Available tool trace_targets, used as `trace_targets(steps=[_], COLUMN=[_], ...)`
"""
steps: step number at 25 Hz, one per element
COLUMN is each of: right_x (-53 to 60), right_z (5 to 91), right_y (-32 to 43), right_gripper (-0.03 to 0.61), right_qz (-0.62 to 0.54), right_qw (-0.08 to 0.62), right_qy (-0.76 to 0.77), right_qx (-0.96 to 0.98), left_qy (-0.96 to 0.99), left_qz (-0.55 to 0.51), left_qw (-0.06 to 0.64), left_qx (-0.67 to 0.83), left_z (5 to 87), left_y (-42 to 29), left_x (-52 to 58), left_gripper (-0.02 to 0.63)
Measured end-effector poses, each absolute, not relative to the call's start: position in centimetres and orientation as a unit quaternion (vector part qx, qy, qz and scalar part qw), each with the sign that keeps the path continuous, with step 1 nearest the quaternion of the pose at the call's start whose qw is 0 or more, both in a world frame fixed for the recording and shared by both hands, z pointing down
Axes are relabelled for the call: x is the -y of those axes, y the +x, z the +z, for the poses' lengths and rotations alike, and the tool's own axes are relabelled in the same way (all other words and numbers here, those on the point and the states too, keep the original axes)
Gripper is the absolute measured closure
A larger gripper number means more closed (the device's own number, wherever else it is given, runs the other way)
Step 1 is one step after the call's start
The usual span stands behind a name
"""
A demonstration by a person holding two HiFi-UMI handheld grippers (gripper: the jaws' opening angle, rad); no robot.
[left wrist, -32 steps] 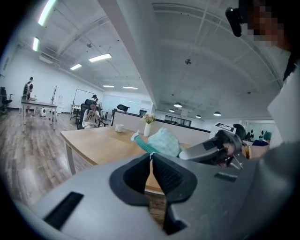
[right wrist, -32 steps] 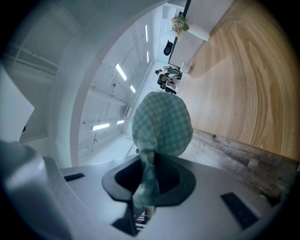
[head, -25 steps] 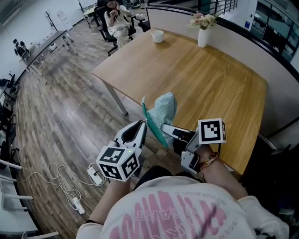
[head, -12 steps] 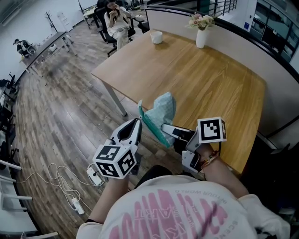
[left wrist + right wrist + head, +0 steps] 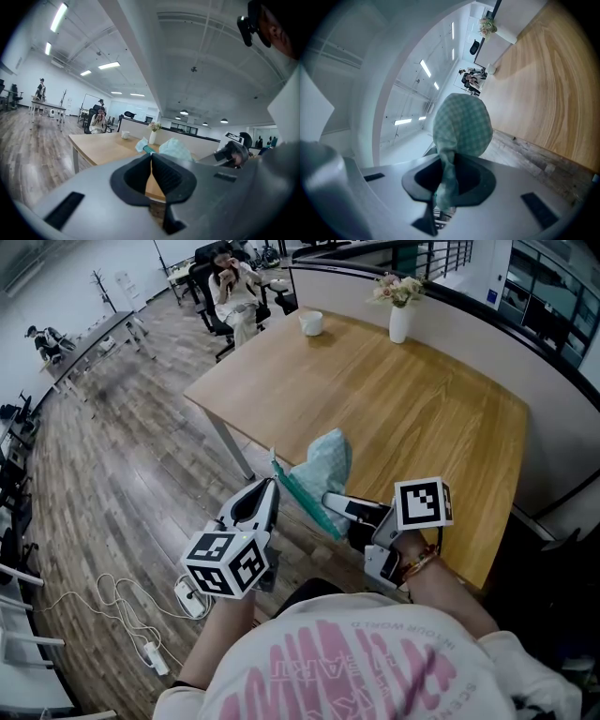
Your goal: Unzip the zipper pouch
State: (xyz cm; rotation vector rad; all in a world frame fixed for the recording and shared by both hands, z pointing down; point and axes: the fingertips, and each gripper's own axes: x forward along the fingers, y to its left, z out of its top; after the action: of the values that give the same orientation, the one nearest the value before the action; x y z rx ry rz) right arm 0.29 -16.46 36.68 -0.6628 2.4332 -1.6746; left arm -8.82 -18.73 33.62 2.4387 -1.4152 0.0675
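Left hand-held gripper [image 5: 272,486]: jaws have just been closing and now meet in a thin slit. Nothing clearly shows between the pads. The teal zipper [image 5: 298,491] ends right at the tips; I cannot tell whether its pull is pinched.

Right hand-held gripper [image 5: 328,499]: clamped on a fold of the green checked pouch [image 5: 323,465], with cloth bunched between the pads. The rest of the pouch balloons out beyond the tips, held in the air. It hangs between the two hand-held grippers, the zipper edge running from the right one up toward the left one.

Counter [image 5: 412,399]: wooden, ahead of and below both hand-held grippers. At its far edge, well apart from them, are a white vase [image 5: 399,320] with flowers and a white cup [image 5: 312,322]. Wood floor [image 5: 141,456] lies to the left of the left hand-held gripper, with a white cable [image 5: 112,592] below it.
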Motion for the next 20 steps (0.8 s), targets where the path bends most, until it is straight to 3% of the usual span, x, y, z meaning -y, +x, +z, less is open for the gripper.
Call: trace_targets(steps=[20], right_x=[16.1], right_z=[36.7], right_y=[-0.2], right_gripper=[0.518], right_qz=[-0.545], right_qw=[0.054], right_qy=[-0.203], right_qx=[-0.812], left_qy=[0.84], left_qz=[0.005], left_qw=[0.153], left_qx=[0.52], left_z=[32.8], left_y=[-11.2], left_x=[19.2], left_gripper=[0.598])
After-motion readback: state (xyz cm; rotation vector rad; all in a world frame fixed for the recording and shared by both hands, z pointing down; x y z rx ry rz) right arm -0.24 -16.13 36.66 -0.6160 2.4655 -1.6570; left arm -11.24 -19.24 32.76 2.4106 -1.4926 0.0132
